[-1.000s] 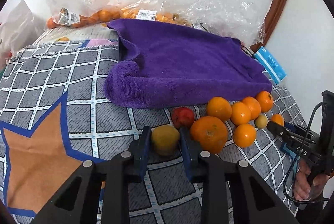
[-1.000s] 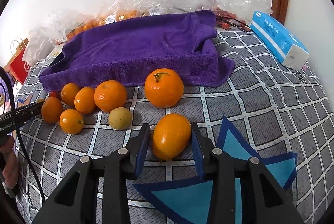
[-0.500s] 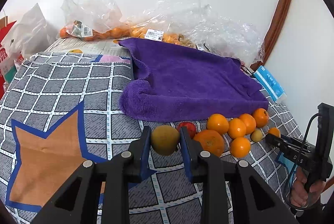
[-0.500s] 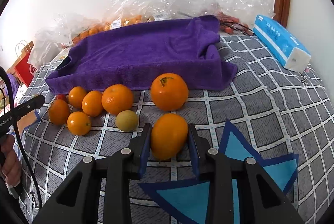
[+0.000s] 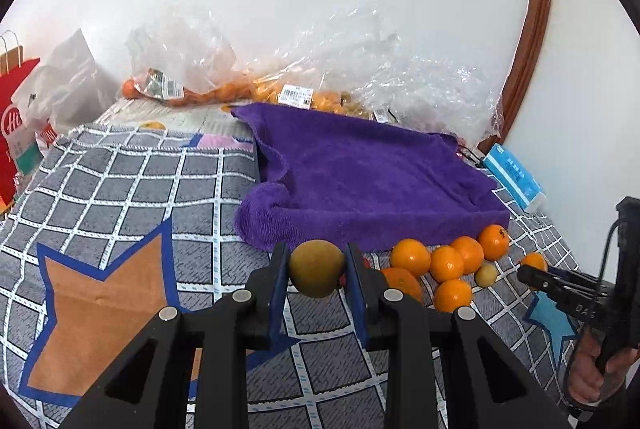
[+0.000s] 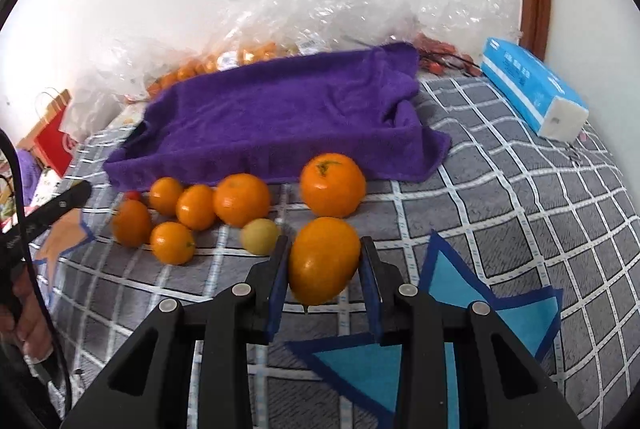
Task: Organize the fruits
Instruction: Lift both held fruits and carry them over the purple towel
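Fruit in both grips. Left hand-held gripper [image 5: 316, 271] closed on a yellow-brown fruit [image 5: 317, 268], blue pads pressing either side; the fruit appears clear of the patterned cloth [image 5: 132, 185], just short of the purple towel's near edge. Right hand-held gripper [image 6: 323, 266] closed on an oval orange [image 6: 323, 259], also pinched at its sides; whether it is clear of the cloth I cannot tell.

Purple towel [image 5: 360, 173] is draped over a tray, walls raised, and lies toward the far edge of the tabletop; nothing on it. Plastic bags [image 5: 320, 69] with more oranges sit behind it against the wall. Loose cluster of small oranges [image 6: 188, 207] lies along the towel's near edge, with a large round orange [image 6: 333, 184], a pale yellow fruit [image 6: 260, 236] and a red one [image 6: 133, 195] mostly hidden.

Judgement: both fruits look bound for the towel; sorting has barely begun.

Risks:
- Round, smooth skins held at two small patches; a tilt or jolt could let either roll out of the pads.
- Oval orange is gripped across its narrow width with much of its bulk below the pads, so it may pivot.
- Raised towel wall could catch a low-carried fruit.
- Both grippers converging on one tray may collide.
- A dropped fruit would scatter the cluster.
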Demonstrator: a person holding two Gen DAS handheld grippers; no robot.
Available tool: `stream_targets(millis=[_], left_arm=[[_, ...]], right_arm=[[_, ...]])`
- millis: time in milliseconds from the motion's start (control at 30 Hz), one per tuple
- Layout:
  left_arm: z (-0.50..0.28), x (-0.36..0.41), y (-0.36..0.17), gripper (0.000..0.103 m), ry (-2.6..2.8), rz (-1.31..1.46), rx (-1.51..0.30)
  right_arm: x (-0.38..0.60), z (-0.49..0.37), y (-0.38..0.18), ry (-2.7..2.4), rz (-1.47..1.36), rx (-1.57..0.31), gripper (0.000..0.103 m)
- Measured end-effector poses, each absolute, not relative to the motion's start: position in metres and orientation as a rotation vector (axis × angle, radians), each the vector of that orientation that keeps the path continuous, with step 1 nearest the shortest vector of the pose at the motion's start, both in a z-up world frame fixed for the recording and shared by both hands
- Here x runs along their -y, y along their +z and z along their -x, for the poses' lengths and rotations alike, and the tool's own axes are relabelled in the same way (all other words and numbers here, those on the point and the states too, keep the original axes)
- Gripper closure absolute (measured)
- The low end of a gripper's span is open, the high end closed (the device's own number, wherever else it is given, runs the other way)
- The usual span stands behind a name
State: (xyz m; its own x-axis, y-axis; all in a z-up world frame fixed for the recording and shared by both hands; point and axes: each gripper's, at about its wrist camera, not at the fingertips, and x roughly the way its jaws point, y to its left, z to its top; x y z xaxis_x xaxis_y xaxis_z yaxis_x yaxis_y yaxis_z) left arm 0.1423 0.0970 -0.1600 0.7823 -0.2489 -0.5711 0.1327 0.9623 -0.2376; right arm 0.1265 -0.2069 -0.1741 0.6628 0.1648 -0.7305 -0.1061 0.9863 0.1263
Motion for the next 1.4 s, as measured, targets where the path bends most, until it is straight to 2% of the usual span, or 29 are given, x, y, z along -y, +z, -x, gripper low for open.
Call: stream_targets(millis=[200,400,633,1067,1400], left_arm=[[-0.141,-0.103,-0.138,0.077,-0.175,0.232,-0.655],[-0.14,-0.106,-0.084,0.077,-0.157,0.209,-0.573],[-0.174,-0.094,-0.057,0.077,-0.122,0.192,-0.526],[-0.258,-0.063,-0.078,0.077,-0.134,0.217,-0.543],[-0.28,-0.073,-0.132,0.077,-0.147,0.254,-0.63]], right_arm=[[0.203,-0.133,-0.146,0.19,-0.061,-0.794,0.069],[0.203,-0.156,-0.117,0.222,-0.076,-0.729,0.07],[0.199,-0.194,-0.09,0.226,-0.066,-0.652,0.07],[0.192,-0.268,-0.086,0.247,-0.086,-0.617,0.069],[0.206,-0.303,-0.146,0.195,-0.066,-0.747,0.069]])
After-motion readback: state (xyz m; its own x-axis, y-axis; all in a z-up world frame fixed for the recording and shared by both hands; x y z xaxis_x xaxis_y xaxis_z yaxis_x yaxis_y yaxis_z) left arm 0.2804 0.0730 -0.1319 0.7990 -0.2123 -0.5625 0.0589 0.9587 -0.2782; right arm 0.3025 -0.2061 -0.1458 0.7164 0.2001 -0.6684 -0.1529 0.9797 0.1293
